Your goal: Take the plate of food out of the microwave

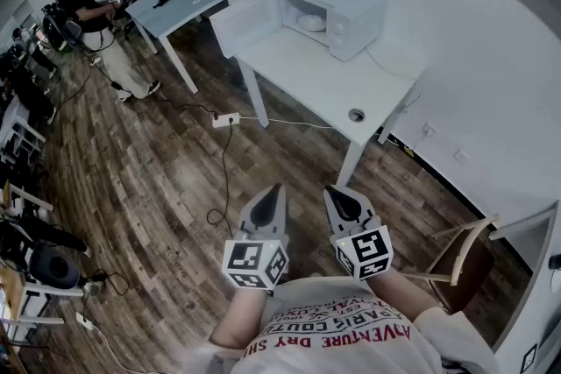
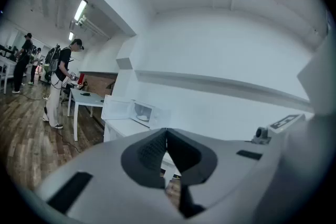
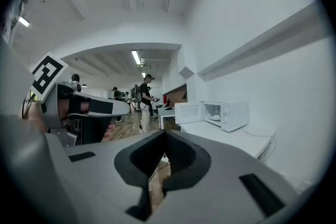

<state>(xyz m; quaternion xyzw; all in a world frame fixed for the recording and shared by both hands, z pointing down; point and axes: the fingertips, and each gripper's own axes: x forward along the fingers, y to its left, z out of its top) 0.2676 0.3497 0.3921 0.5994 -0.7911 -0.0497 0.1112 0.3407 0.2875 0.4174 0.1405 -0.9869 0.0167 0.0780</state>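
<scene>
A white microwave (image 1: pixel 337 13) stands at the far end of a white table (image 1: pixel 316 74), its door (image 1: pixel 244 24) swung open to the left. Inside lies a pale plate of food (image 1: pixel 311 22). Both grippers are held low over the wooden floor, well short of the table. My left gripper (image 1: pixel 274 191) is shut with nothing in it, and my right gripper (image 1: pixel 334 192) is shut and empty too. The left gripper view shows the microwave (image 2: pixel 143 112) far ahead beyond the left gripper (image 2: pixel 166 130). In the right gripper view the microwave (image 3: pixel 226 114) is to the right of the right gripper (image 3: pixel 165 134).
A power strip (image 1: pixel 225 119) and cables lie on the floor before the table. A wooden chair (image 1: pixel 462 258) stands at the right by the wall. A second table (image 1: pixel 175 3) and a person (image 1: pixel 92 22) are at the back left. The table has a cable hole (image 1: pixel 356 115).
</scene>
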